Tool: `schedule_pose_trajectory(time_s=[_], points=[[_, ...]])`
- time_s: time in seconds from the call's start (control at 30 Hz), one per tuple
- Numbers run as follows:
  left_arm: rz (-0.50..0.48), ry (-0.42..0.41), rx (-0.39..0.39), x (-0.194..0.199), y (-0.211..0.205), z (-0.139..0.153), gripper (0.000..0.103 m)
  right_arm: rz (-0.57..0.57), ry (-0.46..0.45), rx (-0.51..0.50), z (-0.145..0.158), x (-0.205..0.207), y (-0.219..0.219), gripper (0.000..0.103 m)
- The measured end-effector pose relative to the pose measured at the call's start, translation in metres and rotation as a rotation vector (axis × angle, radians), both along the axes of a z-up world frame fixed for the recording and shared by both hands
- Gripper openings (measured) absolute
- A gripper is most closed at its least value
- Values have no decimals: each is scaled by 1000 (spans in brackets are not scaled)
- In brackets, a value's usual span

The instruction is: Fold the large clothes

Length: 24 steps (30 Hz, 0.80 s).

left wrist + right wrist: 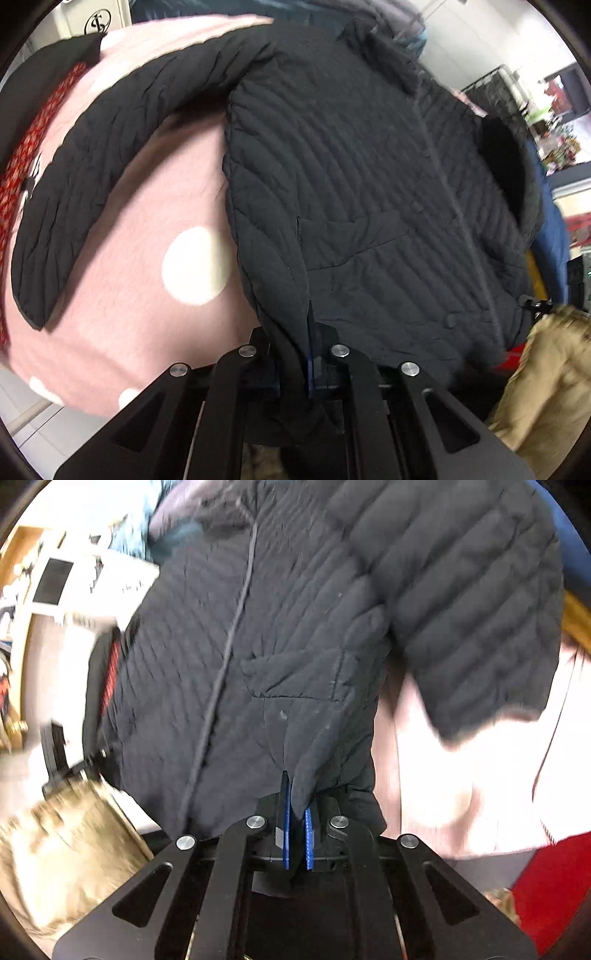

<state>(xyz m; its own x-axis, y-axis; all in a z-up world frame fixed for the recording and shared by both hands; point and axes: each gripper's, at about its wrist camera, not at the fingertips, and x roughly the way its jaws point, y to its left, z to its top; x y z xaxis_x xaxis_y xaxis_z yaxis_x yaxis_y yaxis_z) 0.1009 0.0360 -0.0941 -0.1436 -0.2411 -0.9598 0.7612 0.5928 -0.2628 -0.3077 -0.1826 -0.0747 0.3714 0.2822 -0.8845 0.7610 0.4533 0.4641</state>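
Left wrist view: my left claw (pixel 309 347) is pinched tight on the near hem of the black quilted jacket (pixel 362 177), which lies spread over a pink spotted blanket (pixel 147 288), one sleeve (pixel 96 155) flung out to the side. In the right wrist view my right claw (pixel 298 821) is likewise clamped on a fold of hem, its blue pads (pixel 308 840) squeezing the cloth.

What worries me is the grip. Each claw seems to hold only a thin edge, so if I pull hard the slippery padded fabric could slide free. The loose sleeve could also drag and bunch under the fold, and the blanket might ride along with it, though the blur on the right side makes that hard to judge.

Both hands point steeply down at the hem from the near side.
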Motion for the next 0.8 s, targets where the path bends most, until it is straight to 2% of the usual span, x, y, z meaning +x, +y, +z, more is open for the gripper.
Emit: schedule_pose_trajectory(time_s=[0.07, 0.1, 0.13, 0.17, 0.2, 0.23, 0.27, 0.3, 0.33, 0.5, 0.6, 0.77, 0.8], points=[[10, 6, 52, -4, 5, -24, 10, 53, 53, -14, -12, 8, 13, 9], [29, 12, 79, -6, 7, -38, 14, 63, 93, -23, -27, 11, 18, 10], [54, 20, 107, -5, 7, -50, 23, 60, 146, -30, -42, 14, 21, 13], [93, 29, 141, -5, 7, -64, 26, 60, 186, -37, -52, 16, 20, 15], [116, 29, 155, -4, 7, -71, 33, 62, 213, -50, -56, 19, 20, 22], [130, 21, 168, -4, 6, -74, 46, 66, 250, -71, -60, 22, 20, 33], [139, 8, 183, -3, 2, -73, 53, 76, 291, -104, -59, 25, 19, 51], [143, 0, 181, -2, -10, -74, 67, 83, 311, -139, -55, 29, 20, 60], [147, -11, 162, -3, -13, -67, 73, 87, 315, -175, -50, 27, 20, 66], [188, -108, 69, 19, -19, -18, 80, 75, 328, -432, 0, 36, 14, 68], [240, -104, 29, 33, -31, -8, 83, 54, 362, -530, 15, 49, 9, 74], [230, -86, -32, 24, -63, 1, 83, 35, 418, -566, 12, 66, -10, 74], [218, -84, -39, 17, -69, -7, 83, 31, 429, -569, 9, 61, -16, 74]])
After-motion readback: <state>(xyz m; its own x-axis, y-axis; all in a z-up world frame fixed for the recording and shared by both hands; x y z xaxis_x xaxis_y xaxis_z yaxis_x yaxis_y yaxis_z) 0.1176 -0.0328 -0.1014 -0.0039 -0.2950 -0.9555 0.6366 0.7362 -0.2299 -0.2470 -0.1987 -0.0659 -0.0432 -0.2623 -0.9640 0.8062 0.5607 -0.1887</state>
